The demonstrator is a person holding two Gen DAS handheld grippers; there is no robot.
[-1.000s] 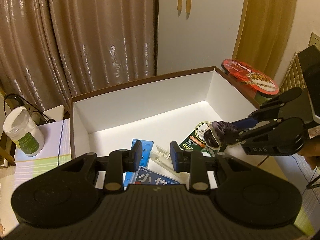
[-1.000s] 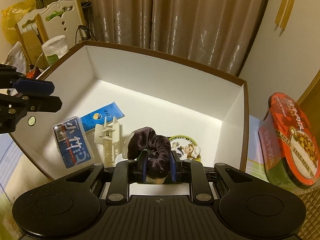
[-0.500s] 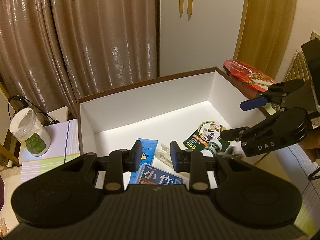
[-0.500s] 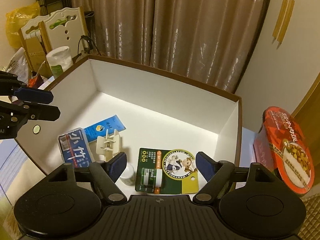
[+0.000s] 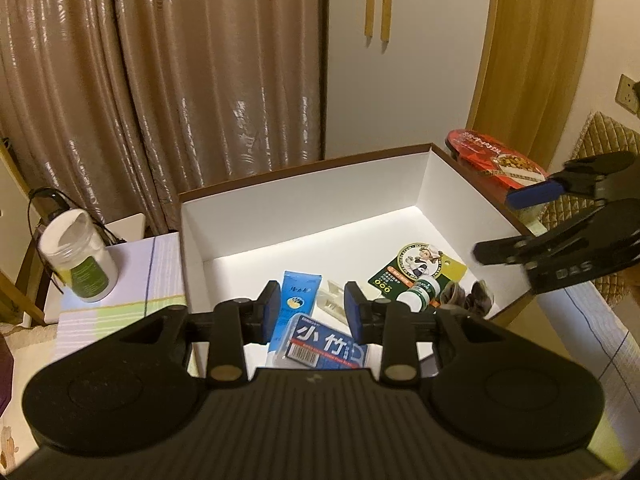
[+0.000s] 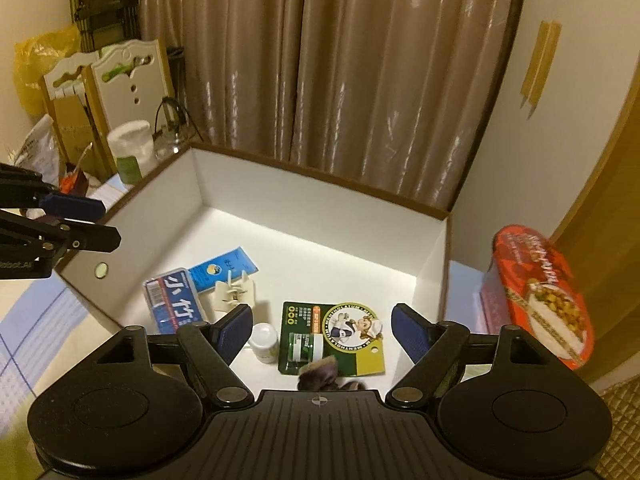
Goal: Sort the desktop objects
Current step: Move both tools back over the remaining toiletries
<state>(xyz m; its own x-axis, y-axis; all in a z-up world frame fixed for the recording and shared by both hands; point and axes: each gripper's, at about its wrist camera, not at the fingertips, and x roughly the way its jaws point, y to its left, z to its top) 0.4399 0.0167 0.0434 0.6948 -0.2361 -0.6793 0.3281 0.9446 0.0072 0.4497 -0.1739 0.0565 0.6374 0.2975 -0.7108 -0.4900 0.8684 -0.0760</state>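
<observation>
Fingers (image 6: 236, 330) of the right gripper (image 6: 322, 336) spread wide over the box (image 6: 320, 196); left gripper (image 5: 307, 310) parted, empty. Only the left view shows the whole scrunchie (image 5: 466, 296) at the box's near-right corner.

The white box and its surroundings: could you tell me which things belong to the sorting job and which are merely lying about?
Part of the job:
- white box
- dark scrunchie, lying inside
- green blister card
- small white bottle
- blue packet
- blue case
- cream clip
- right tongs, open
- left tongs, open

Just lying about:
- instant noodle bowl
- white jar
- curtains
</observation>
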